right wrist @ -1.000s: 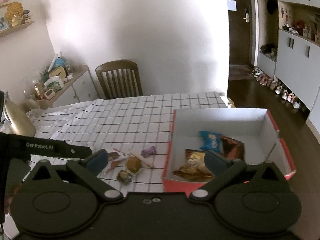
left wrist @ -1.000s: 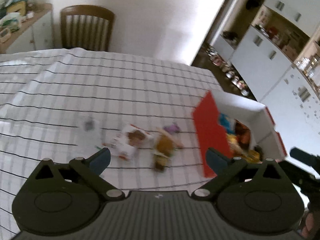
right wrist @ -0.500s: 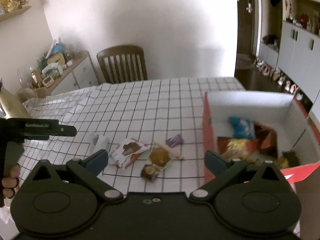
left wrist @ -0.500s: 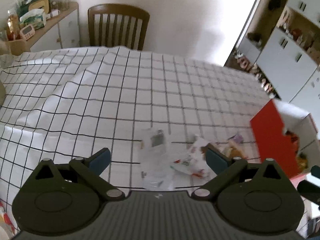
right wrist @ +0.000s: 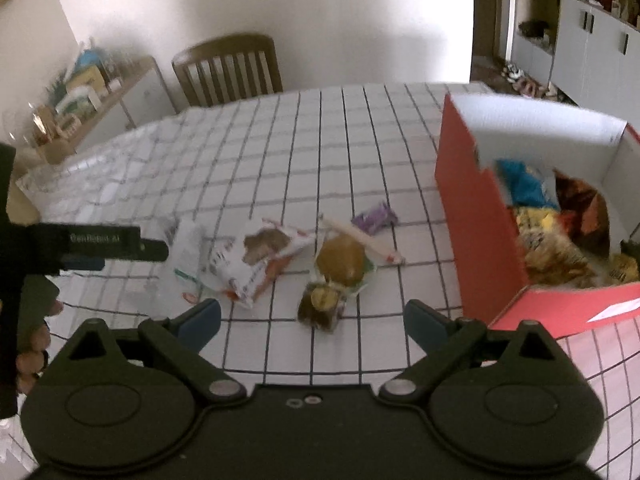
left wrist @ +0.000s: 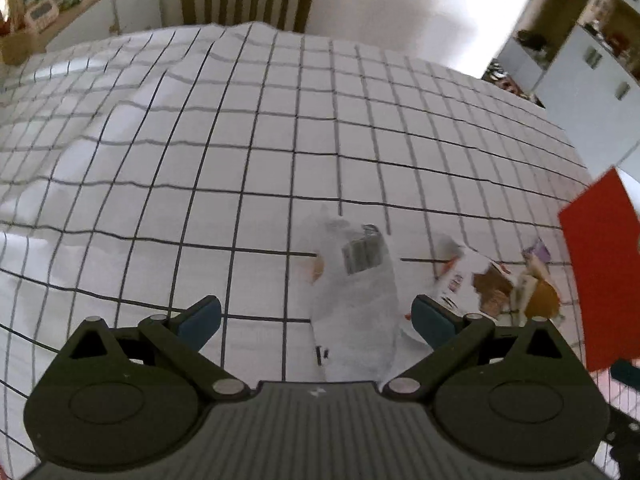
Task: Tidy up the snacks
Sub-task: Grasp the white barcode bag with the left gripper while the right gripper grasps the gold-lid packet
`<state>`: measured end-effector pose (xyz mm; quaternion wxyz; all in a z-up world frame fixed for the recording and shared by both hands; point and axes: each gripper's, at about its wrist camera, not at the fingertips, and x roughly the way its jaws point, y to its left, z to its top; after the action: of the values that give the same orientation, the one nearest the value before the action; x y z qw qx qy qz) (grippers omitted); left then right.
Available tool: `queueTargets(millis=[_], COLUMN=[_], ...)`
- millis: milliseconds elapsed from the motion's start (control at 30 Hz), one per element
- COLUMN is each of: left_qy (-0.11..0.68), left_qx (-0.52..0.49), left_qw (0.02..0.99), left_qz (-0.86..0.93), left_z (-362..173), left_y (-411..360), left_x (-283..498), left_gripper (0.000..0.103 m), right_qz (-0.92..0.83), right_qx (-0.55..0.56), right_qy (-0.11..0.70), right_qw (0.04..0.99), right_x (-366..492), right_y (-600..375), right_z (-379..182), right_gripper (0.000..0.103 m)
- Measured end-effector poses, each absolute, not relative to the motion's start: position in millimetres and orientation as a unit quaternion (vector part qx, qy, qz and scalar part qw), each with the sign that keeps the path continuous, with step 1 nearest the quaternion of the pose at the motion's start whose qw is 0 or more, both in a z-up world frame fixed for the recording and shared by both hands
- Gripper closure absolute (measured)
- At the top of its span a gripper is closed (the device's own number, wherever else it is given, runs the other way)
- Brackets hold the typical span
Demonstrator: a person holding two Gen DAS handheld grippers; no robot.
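A clear white snack packet (left wrist: 356, 292) lies on the checked tablecloth between the open jaws of my left gripper (left wrist: 316, 318), which hovers low over it. A white-and-red packet (left wrist: 468, 276) and a brown bun packet (left wrist: 540, 296) lie to its right. In the right wrist view the same packets show: clear one (right wrist: 184, 252), white-and-red one (right wrist: 256, 260), bun (right wrist: 342, 260), small dark snack (right wrist: 322, 306), purple candy (right wrist: 374, 218). My right gripper (right wrist: 312, 320) is open and empty, above the table in front of them. The red box (right wrist: 480, 216) at right holds several snacks.
A wooden chair (right wrist: 228, 70) stands at the table's far side. A sideboard with clutter (right wrist: 76, 100) is at the back left. Grey cupboards (right wrist: 592, 48) line the right wall. The red box wall (left wrist: 600, 272) is at the right edge of the left wrist view.
My left gripper has swung left and come down over the clear packet. My right gripper has moved left and closer to the loose snacks, so the box has shifted right.
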<state>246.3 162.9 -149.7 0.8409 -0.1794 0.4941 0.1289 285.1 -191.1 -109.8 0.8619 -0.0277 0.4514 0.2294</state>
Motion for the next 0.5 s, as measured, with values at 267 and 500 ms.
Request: queueTargets(millis=[267,500], left_qy=[0.503,0.497], left_qx=[-0.216,-0.240], left_qw=[0.829,0.827], left_qz=[0.116,0.107], left_z=[-166.8,-169.9], left_y=[163.6,163.0], left_x=[260.4,268.1], left_gripper=[0.002,0.011], right_qz=[0.195,0.180], right_qx=[-0.004,0.021], right_qy=[0.479,0.502], right_qw=[0.856,0.846], right_x=[304.7,318.3], right_y=[-187.2,-180.3], right_z=[-131.3,-147.9], right_gripper=[0.024,0.035])
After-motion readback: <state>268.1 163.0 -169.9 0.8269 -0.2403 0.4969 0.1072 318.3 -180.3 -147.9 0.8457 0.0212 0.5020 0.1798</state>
